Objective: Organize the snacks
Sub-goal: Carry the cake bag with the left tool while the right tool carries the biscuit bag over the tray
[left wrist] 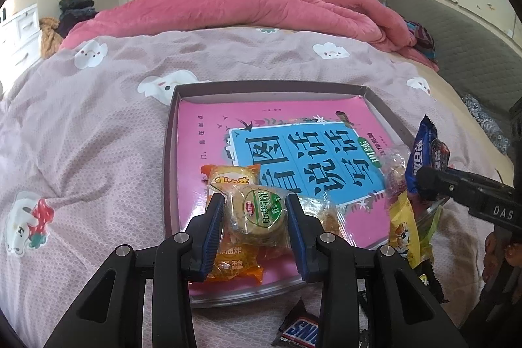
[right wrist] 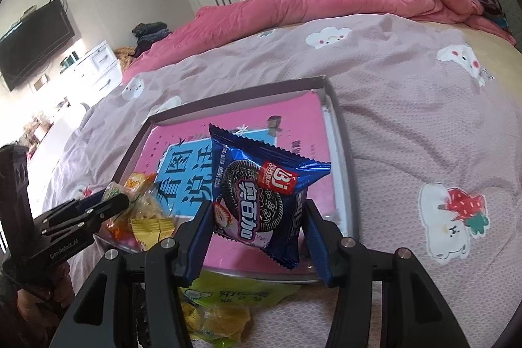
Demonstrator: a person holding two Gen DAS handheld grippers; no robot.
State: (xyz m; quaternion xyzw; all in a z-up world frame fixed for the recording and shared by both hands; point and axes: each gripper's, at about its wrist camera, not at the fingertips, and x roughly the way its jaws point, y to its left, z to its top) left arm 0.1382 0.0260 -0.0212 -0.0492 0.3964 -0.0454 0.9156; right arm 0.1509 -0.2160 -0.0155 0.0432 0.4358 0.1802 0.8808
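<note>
Left claw point(left wrist: 256, 214): fingers clamped on a round biscuit pack point(left wrist: 257, 216) with a green label, held above an orange snack pack point(left wrist: 233, 263) in the tray's 7 o'clock corner. Right claw point(right wrist: 257, 227): fingers closed on a blue cookie pack point(right wrist: 261, 188), held tilted over the tray's 5 o'clock area. The tray point(left wrist: 169, 132), lined with a pink book cover point(left wrist: 293, 132), rests on the bed point(left wrist: 98, 126). A Snickers bar point(left wrist: 298, 331) lies on the bedspread, just beyond the tray's 6 o'clock edge.
</note>
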